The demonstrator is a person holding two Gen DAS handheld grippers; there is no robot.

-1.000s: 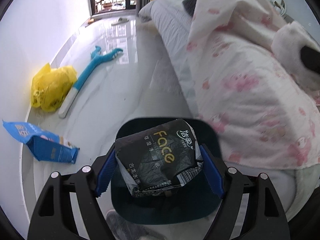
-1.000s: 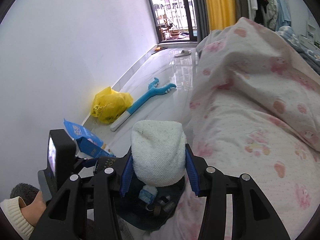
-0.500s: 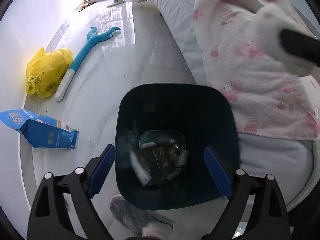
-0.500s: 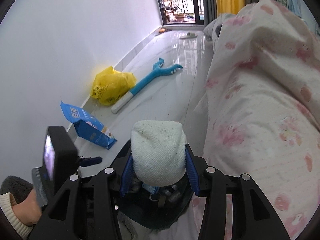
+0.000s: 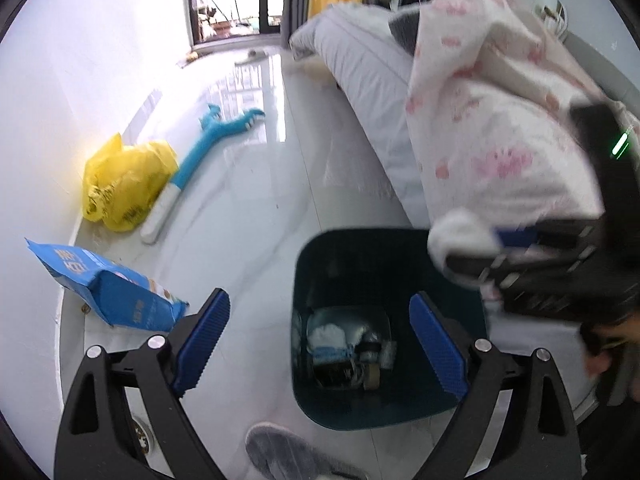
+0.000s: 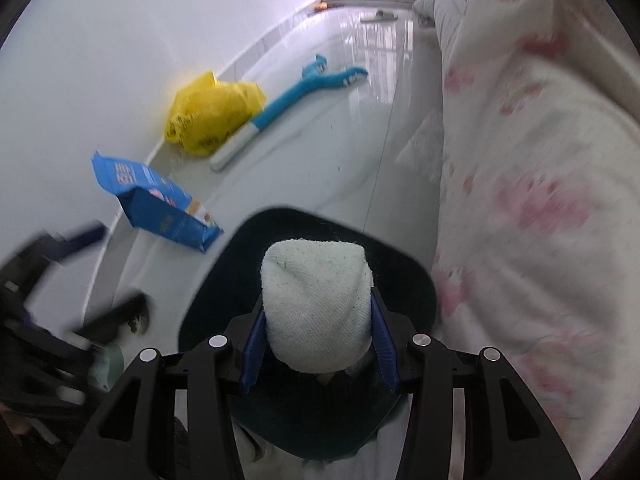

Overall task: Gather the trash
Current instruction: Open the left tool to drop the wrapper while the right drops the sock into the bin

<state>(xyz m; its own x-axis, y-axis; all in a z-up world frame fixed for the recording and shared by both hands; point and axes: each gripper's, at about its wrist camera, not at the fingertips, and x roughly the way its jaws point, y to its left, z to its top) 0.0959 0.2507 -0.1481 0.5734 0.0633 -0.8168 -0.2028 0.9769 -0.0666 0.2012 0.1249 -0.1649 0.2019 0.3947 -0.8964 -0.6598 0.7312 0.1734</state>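
White sock [image 6: 316, 312] is sitting clamped in the right claw [image 6: 318, 344], pointing steeply down over the dark bin [image 6: 404, 280], lower centre of frame. Left claw [image 5: 320, 344] is hanging wide, nothing between its pads, over the bin's left rim. Bed [image 6: 540, 200] is crowding the right; open floor [image 5: 248, 200] upper left.

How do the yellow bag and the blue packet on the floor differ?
The yellow bag is soft, crumpled plastic slumped in a heap; the blue packet is a stiffer printed pouch lying on its side. The yellow bag sits farther off, touching a blue and white stick; the blue packet lies nearer the dark bin. Both lie on the floor by the white wall.
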